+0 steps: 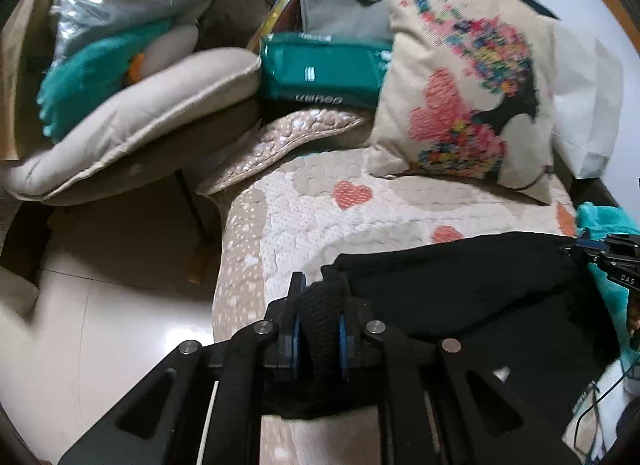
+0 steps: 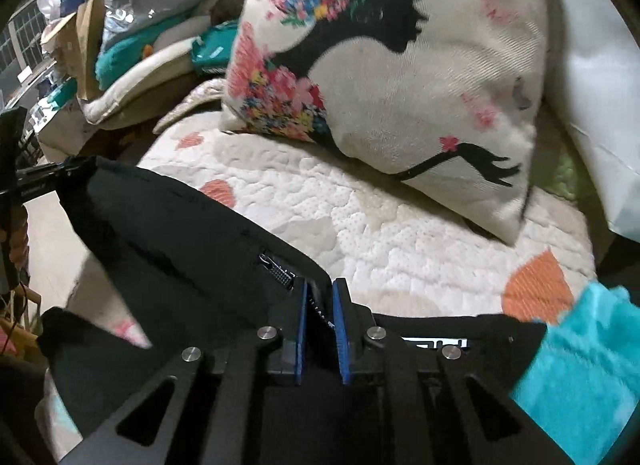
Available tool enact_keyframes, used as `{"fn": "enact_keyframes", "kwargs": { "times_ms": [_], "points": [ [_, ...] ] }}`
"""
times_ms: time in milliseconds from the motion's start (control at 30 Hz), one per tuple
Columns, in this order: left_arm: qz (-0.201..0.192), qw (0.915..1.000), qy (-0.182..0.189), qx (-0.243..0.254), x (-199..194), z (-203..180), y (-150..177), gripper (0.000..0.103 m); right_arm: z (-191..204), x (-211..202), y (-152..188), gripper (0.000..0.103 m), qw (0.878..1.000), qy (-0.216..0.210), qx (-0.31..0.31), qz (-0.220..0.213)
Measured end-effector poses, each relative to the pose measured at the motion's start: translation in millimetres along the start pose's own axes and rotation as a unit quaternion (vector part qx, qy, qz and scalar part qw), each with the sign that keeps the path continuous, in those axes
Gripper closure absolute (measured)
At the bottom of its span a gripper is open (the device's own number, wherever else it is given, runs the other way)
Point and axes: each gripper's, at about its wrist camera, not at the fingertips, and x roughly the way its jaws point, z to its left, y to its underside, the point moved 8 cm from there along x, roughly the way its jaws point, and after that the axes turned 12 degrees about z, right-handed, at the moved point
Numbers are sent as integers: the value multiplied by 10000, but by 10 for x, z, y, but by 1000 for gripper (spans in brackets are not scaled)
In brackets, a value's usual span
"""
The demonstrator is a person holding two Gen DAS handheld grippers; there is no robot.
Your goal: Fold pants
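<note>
— black knit fabric, that's what we have in both tongs: the pants (image 1: 460, 297) hang stretched between us over the quilted cover (image 1: 320, 205) with its orange hearts.

— and the grips? the left gripper (image 1: 320, 329) is clenched on a bunched ribbed edge, the blue pads pressed into it. the right gripper (image 2: 320, 329) is clamped on the edge near the zipper (image 2: 278, 271), cloth showing between its pads.

— so which way does the cloth run?

— its long edge runs side to side, from one tong straight across to the other. in the left view we see the right tool at the far right end of that edge; in the right view the left tool sits at the far left end.

— neither is nearer, then?

— we judge not; each holds one corner, and the rest sags below and toward us. the floral pillow (image 2: 400, 77) stands beyond, well apart. we think the fold turns on laying that taut edge down flat on the cover.
</note>
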Motion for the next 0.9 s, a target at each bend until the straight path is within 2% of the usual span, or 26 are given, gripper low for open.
{"fn": "enact_keyframes", "kwargs": {
  "times_ms": [133, 367, 567, 767, 833, 900],
  "points": [
    [-147, 9999, -57, 54, -327, -137, 267, 90, 111, -242, 267, 90, 10000, 29, 60, -43],
    [-365, 9992, 80, -119, -750, -276, 1000, 90, 343, -454, 968, 90, 9998, 99, 177, 8],
    [-222, 9993, -280, -68, -752, -367, 1643, 88, 577, -356, 1590, 90, 9992, 154, 225, 277],
    [310, 9971, -700, -42, -629, -381, 2220, 77, 722, -164, 2083, 91, 9964, 459, 85, 703],
    [393, 9964, -739, -91, -658, -365, 2357, 63, 719, -90, 2229, 91, 9935, 601, 26, 967],
    [334, 9968, -683, -236, -739, -318, 2436, 54, 698, -49, 2334, 91, 9906, 746, 0, 1145]
  ]
}}
